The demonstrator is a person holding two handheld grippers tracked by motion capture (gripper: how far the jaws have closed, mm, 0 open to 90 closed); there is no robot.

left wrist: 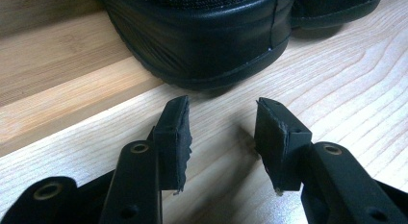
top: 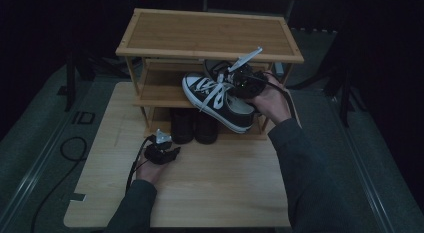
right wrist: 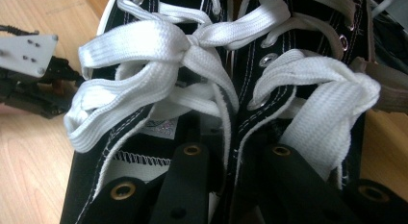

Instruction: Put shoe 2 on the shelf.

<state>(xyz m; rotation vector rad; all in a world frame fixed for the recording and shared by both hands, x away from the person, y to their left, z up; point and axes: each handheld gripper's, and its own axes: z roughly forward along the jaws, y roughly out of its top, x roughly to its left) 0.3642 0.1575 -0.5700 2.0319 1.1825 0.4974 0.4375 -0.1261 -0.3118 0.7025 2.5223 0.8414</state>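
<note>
The sneakers (top: 220, 95) hang in the air in front of the rack's (top: 210, 30) middle shelf, toes towards your left, laces dangling. Your right tongs (right wrist: 231, 156) are clamped on the two inner collars pressed together, one jaw inside each shoe. That pinch is thin fabric carrying the whole pair, so I'd judge the main risk is one shoe slipping free and dropping onto the black shoes (top: 194, 125) on the bottom shelf. A loose lace (right wrist: 144, 65) could also snag the shelf edge as you go in, and the toes could knock the rack's post if you swing too wide.

Your right hand (top: 272, 100) is raised beside the rack, wrist bent inward. Your left hand (top: 150, 168) rests low on the table (top: 225, 193), its tongs (left wrist: 222, 132) apart and empty, pointing at the nearer black shoe just ahead.
</note>
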